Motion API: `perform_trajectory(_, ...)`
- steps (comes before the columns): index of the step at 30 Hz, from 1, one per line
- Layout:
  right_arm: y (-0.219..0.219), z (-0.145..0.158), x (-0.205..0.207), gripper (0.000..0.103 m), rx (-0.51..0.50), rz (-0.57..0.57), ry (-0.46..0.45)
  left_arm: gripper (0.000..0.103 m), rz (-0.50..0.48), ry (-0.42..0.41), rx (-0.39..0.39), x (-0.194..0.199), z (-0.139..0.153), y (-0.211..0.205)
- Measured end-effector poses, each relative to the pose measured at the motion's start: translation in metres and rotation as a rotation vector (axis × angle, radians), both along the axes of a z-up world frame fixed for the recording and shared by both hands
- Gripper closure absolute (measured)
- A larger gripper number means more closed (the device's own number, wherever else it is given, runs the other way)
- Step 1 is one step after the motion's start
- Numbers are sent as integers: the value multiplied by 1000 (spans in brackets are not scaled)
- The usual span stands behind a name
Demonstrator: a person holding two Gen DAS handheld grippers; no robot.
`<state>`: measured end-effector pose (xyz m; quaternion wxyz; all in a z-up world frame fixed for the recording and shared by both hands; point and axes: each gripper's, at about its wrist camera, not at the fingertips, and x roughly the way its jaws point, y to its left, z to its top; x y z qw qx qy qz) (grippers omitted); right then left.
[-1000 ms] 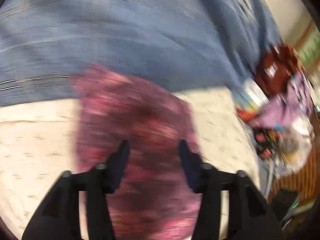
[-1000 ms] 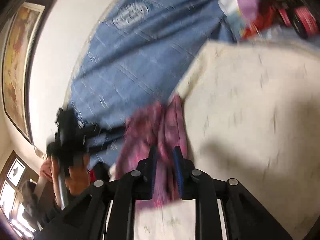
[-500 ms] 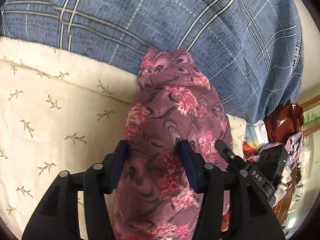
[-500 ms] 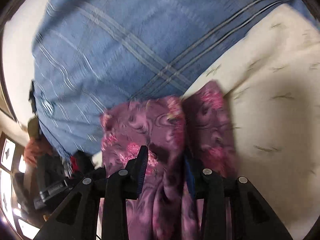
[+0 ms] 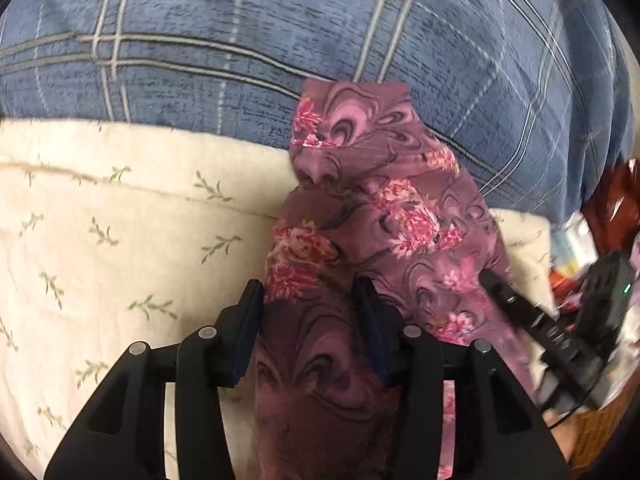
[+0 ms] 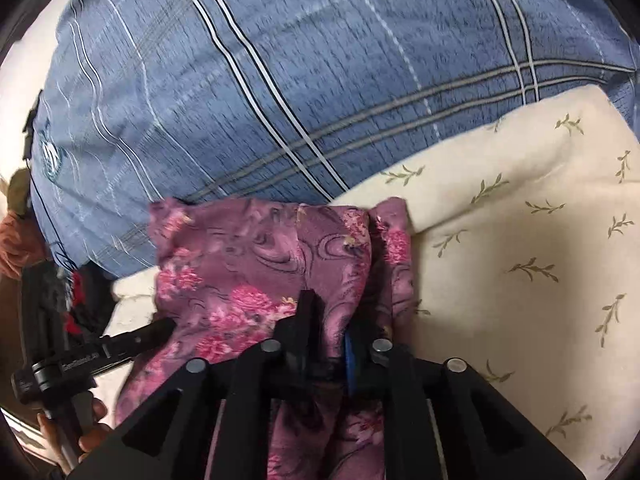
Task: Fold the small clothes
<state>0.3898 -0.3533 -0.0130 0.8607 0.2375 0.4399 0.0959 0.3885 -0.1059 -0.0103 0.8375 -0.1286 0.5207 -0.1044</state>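
A small purple garment with pink flowers (image 5: 384, 208) lies bunched lengthwise over a cream leaf-print cover (image 5: 120, 240), its far end on a blue plaid cover (image 5: 280, 40). My left gripper (image 5: 310, 300) has its fingers wide apart, with the cloth running between them; whether they grip it I cannot tell. My right gripper (image 6: 332, 316) is shut on a fold of the garment (image 6: 240, 264). The right gripper's finger (image 5: 520, 312) shows in the left wrist view, against the garment's right side. The left gripper (image 6: 136, 336) shows in the right wrist view, at the garment's left edge.
A blue plaid cover (image 6: 320, 80) fills the far side. The cream cover (image 6: 520, 260) spreads to the right in the right wrist view. Clutter of bags and packets (image 5: 600, 232) sits at the far right in the left wrist view. A hand (image 6: 92, 432) holds the left gripper's handle.
The garment has been drawn out of a blur and laid lengthwise. The right gripper's fingers have closed on a fold. Both grippers came closer to the cloth.
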Motion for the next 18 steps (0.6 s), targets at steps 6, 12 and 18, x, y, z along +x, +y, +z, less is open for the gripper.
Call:
perform_trajectory(6, -15, 9, -2, 83, 69, -28, 28, 53, -2, 42, -53, -9, 10, -2)
perform_trajectory(12, -35, 30, -72, 65, 240, -8, 4, 47, -71, 20, -103, -77, 32, 29)
perform_trajectory(18, -2, 23, -103, 89, 151, 26, -32, 55, -22, 145, -266, -107, 3, 21)
